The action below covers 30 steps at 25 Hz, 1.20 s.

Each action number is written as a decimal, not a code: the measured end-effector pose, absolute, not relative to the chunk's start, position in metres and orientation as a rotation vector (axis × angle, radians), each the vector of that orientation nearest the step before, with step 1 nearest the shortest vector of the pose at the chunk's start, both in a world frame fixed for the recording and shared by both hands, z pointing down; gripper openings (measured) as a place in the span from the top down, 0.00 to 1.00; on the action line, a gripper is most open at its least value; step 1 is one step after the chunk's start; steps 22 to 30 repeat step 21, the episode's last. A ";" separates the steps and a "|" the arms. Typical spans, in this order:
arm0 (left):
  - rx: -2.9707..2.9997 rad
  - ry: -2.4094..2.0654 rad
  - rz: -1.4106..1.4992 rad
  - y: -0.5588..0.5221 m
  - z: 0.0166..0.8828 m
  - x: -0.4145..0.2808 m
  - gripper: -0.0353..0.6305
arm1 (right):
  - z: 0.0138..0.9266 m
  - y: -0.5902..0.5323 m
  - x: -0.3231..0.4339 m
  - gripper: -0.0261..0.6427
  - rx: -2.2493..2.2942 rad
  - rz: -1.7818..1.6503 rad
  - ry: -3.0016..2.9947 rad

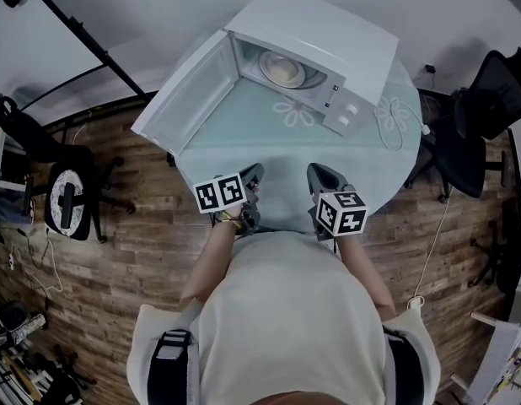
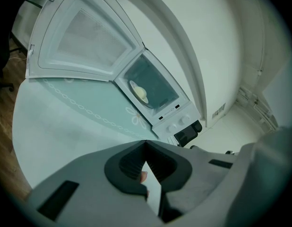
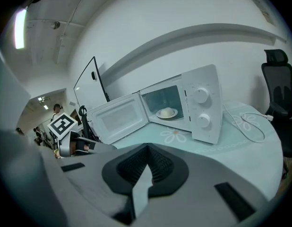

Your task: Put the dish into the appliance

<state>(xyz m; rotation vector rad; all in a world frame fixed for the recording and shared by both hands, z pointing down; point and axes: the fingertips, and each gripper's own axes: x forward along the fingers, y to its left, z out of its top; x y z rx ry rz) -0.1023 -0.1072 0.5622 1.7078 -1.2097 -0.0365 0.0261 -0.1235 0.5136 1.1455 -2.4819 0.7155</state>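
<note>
A white microwave (image 1: 332,42) stands at the far side of the round table with its door (image 1: 186,93) swung wide open to the left. A plate with a pale round dish (image 1: 283,72) sits inside the oven cavity, also seen as the dish (image 2: 140,92) and the dish (image 3: 167,112). Both grippers hang back at the table's near edge, close to the person's body and well apart from the oven. My left gripper (image 1: 254,174) is shut with nothing in it, as is my right gripper (image 1: 321,174). In their own views the left gripper (image 2: 146,143) and right gripper (image 3: 147,148) show jaws meeting.
The pale green table (image 1: 277,154) carries a flower print and a white cable (image 1: 397,125) to the right of the oven. Black office chairs (image 1: 478,125) stand at the right and another chair (image 1: 68,194) at the left on the wooden floor.
</note>
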 end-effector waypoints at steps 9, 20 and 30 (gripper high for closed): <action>1.685 -1.186 -0.068 -0.110 0.562 -0.103 0.93 | 0.516 -0.122 0.021 0.95 1.113 0.720 -2.490; 1.680 -1.171 -0.081 -0.113 0.562 -0.105 0.93 | 0.515 -0.125 0.018 0.95 1.104 0.711 -2.490; 1.680 -1.169 -0.082 -0.114 0.563 -0.105 0.93 | 0.515 -0.126 0.018 0.95 1.104 0.710 -2.491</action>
